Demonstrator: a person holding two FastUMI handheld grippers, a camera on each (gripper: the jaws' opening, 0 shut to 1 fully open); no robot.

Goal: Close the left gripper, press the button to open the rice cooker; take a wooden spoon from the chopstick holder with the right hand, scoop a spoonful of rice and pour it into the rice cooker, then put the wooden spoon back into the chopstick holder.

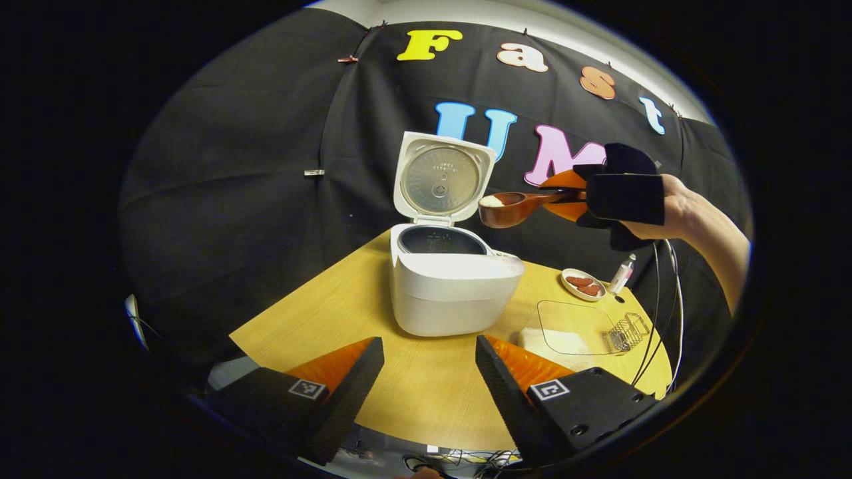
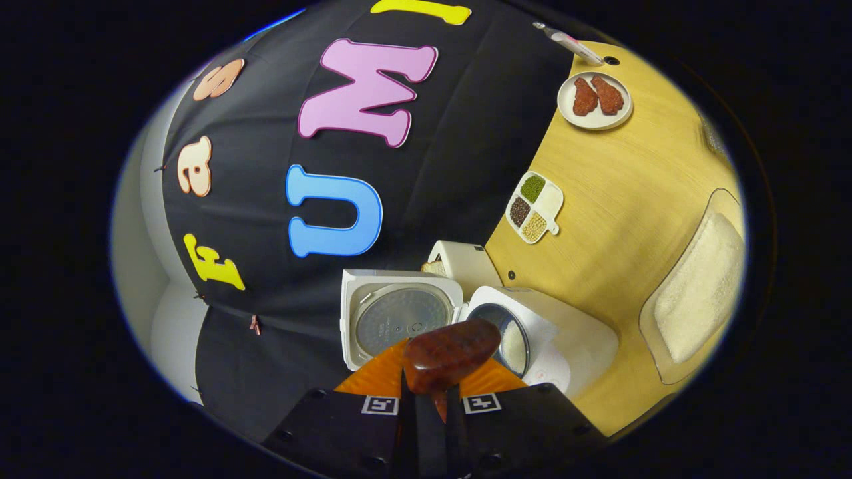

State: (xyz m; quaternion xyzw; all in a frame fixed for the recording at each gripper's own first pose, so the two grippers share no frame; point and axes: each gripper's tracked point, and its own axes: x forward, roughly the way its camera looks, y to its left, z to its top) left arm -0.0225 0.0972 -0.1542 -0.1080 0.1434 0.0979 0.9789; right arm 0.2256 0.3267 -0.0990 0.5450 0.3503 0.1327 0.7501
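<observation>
Right gripper (image 1: 580, 194) squeezing the spoon (image 1: 509, 207), held level above the open cooker (image 1: 452, 286) so rice stays in. Left gripper (image 1: 429, 372) spread wide, holding nothing.

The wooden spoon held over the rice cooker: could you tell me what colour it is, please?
Reddish brown; the wooden spoon shows best in the left gripper view.

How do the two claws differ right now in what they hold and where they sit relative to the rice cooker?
The left claw is open and holds nothing; the right claw is shut on the dark brown wooden spoon. The left claw sits low over the light wooden table, in front of the white rice cooker; the right claw is raised beside the cooker's open lid, its spoon carrying rice. Both point toward the cooker.
</observation>
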